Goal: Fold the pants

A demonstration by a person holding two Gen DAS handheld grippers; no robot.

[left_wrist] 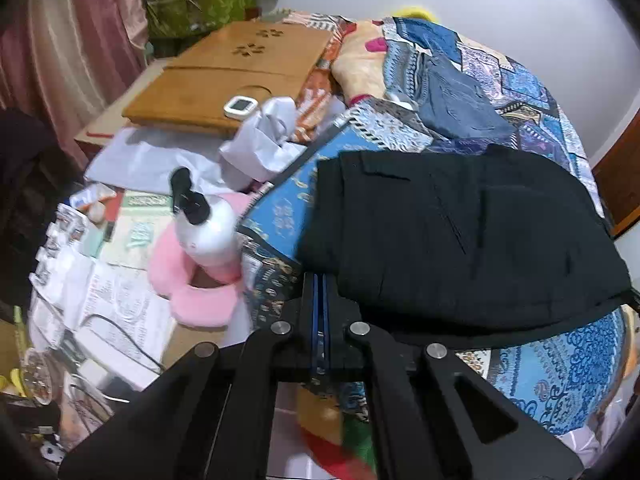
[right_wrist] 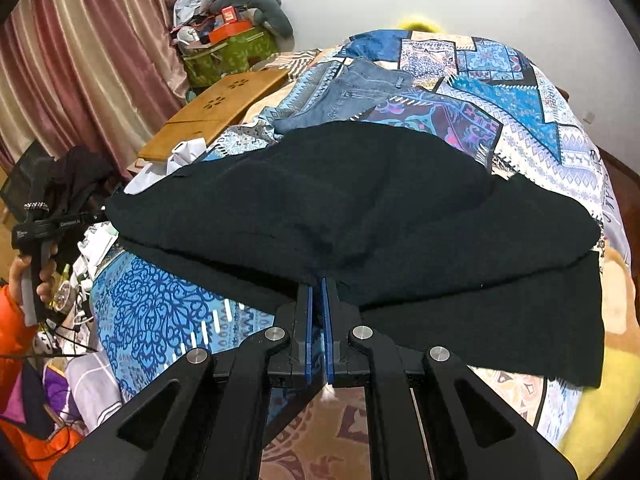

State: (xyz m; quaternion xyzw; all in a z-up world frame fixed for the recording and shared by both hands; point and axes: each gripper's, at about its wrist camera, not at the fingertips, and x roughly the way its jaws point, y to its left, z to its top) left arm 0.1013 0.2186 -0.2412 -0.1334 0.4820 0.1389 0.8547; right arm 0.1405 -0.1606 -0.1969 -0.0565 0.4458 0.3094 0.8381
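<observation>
On the bed: the black pants (right_wrist: 360, 216) lie spread across the patterned blue bedspread (right_wrist: 160, 312), one layer doubled over another, whose lower edge shows along the near side.
Pants in the left wrist view: the same black pants (left_wrist: 460, 240) fill the right half, and their far right end is cut off by the lens edge.
Right gripper (right_wrist: 318, 292): blue-padded fingers drawn close with only a thin slit between them, tips at the near edge of the pants; whether cloth is pinched there is hard to tell.
Left gripper (left_wrist: 319, 280): fingers pressed nearly together, tips just beside the pants' near left corner; no cloth is visibly between them.
Left hand (right_wrist: 32, 276): seen at the left of the pants, gripping a black handle, with an orange sleeve below it.
Beyond the pants: folded blue jeans (right_wrist: 352, 92) lie on the bedspread, apart from the pants.
Left of the pants: a white pump bottle (left_wrist: 204, 224) stands in a pink cushion (left_wrist: 192, 292), and a wooden lap tray (left_wrist: 224, 76) sits farther back.
Hard to make out: the papers and small items left of the cushion are blurred.
</observation>
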